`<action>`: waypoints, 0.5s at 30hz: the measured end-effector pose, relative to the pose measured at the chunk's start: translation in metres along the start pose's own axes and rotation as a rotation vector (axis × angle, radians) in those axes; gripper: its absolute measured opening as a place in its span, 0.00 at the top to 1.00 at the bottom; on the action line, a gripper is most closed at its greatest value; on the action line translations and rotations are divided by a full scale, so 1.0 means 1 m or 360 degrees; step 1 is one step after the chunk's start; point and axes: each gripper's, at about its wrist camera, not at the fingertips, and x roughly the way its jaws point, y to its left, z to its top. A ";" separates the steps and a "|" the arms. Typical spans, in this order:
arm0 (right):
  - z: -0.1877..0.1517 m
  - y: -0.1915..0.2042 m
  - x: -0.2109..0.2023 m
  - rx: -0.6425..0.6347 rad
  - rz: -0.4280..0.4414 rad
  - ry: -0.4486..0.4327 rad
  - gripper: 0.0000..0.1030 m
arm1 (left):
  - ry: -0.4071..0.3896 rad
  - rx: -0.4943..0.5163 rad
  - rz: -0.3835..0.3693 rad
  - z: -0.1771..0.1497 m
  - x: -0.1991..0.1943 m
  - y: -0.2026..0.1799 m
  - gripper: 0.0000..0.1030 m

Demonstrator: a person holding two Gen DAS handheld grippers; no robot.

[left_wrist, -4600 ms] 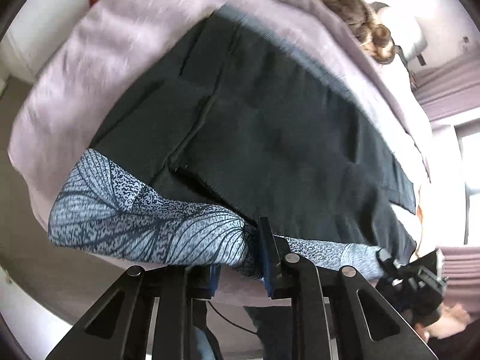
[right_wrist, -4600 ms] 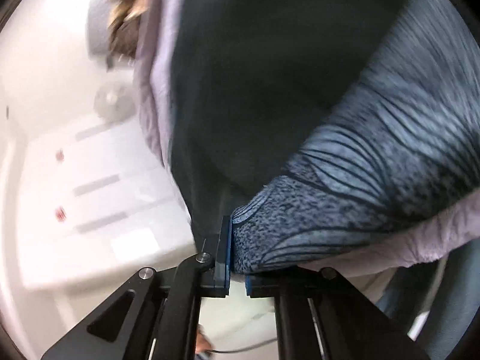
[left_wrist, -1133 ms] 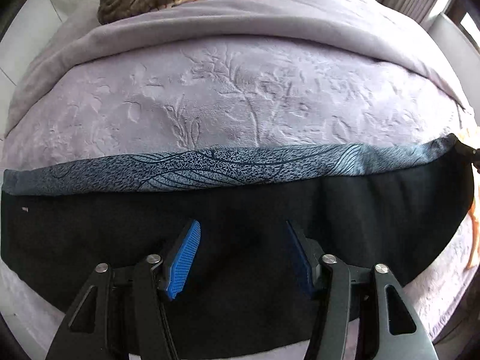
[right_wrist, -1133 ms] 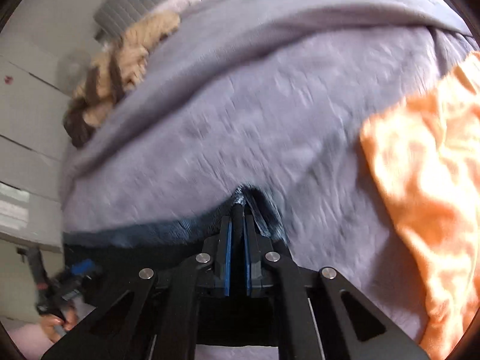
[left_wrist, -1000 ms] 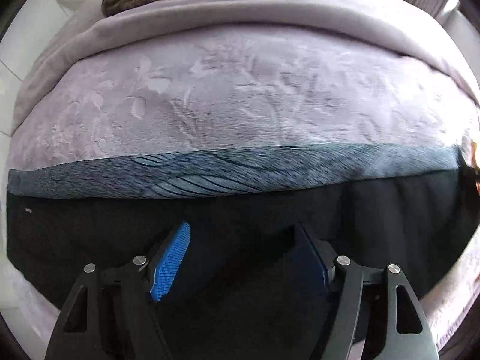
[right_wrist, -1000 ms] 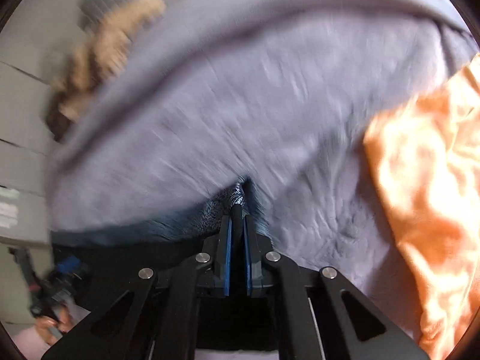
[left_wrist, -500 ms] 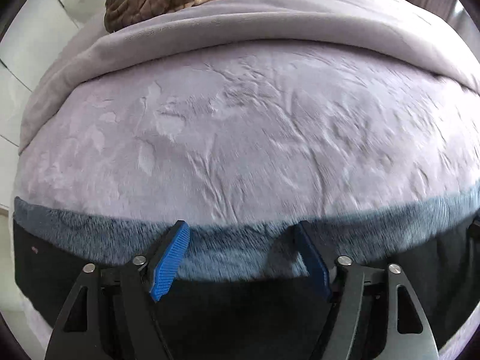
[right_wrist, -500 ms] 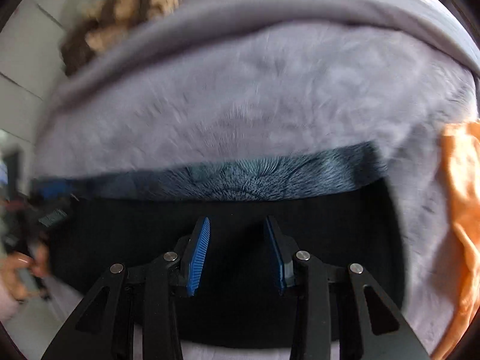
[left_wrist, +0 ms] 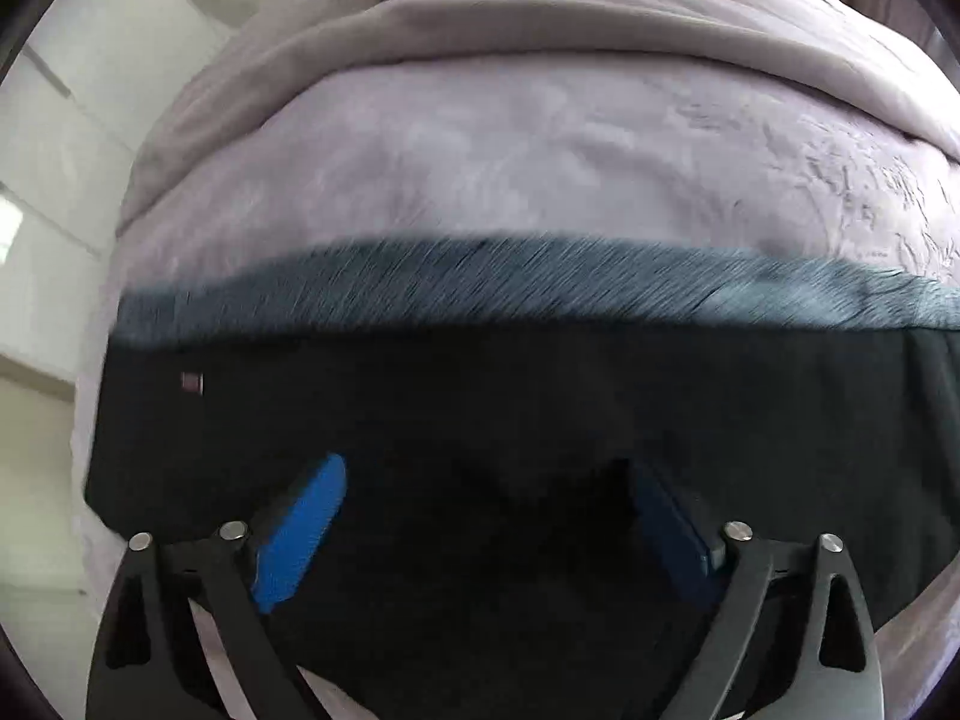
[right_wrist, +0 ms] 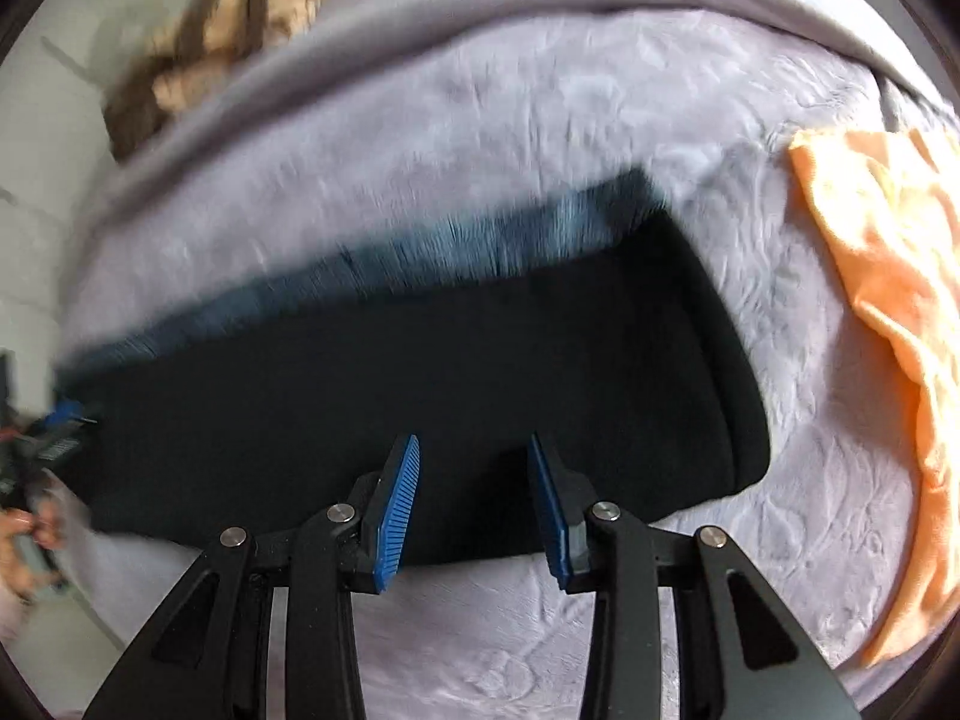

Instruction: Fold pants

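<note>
With both the left gripper (left_wrist: 483, 531) and right gripper (right_wrist: 474, 483) released above the folded black pants with blue patterned band (right_wrist: 420, 360), the plush lilac blanket (right_wrist: 540, 120) could skew the next fold.

The folded pants (right_wrist: 420, 372) lay flat on the bed (right_wrist: 540, 138), near its front edge. A loose cloth (right_wrist: 888, 300) lay to their right, apart from them. A crumpled blanket (right_wrist: 240, 18) sat behind, at the far left of the bed.
</note>
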 end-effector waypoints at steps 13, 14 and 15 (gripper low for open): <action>-0.054 0.033 -0.035 0.0199 0.0354 0.0030 0.59 | 0.0073 -0.0208 0.0184 -0.042 -0.040 0.094 0.06; -0.059 0.060 -0.030 0.0184 0.0493 0.0078 0.59 | 0.0067 -0.0210 0.0190 -0.041 -0.039 0.102 0.06; -0.066 0.080 -0.024 0.0172 0.0624 0.0133 0.59 | 0.0060 -0.0209 0.0193 -0.041 -0.037 0.113 0.06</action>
